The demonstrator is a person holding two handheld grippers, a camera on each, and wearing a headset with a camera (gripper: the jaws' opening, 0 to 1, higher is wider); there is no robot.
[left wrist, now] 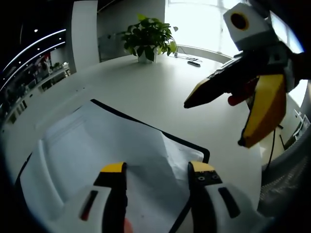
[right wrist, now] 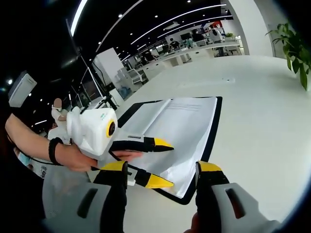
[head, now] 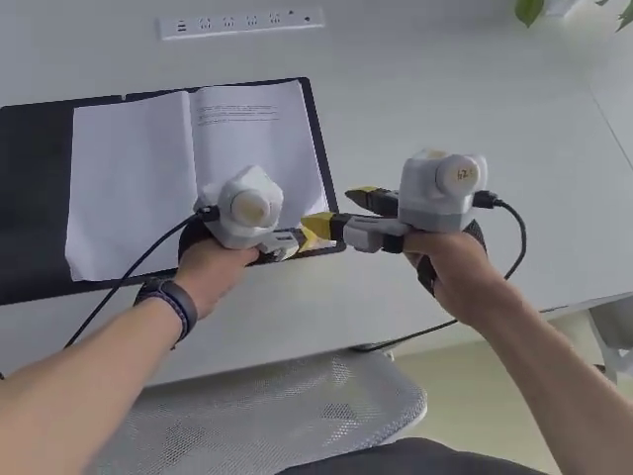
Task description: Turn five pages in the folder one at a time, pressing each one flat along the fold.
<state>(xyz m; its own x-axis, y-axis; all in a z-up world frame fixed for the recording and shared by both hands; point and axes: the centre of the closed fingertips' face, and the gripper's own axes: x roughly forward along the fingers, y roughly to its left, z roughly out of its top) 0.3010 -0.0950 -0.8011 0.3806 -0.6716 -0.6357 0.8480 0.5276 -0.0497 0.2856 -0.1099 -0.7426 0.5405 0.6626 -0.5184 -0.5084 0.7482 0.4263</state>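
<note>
Near the lower right corner of the folder, the left gripper and right gripper hold their fingers apart.

Bright, even daylight with soft shadows. A blown-out white window glares far beyond the jaws of the left gripper. Fisheye distortion curves both gripper views' edges.

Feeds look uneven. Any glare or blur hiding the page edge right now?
Head view: even light, page text too soft to read. Left gripper view: window blown out, fisheye bows the folder edge. Right gripper view: page edge crisp against the black folder, dim hall behind.
</note>
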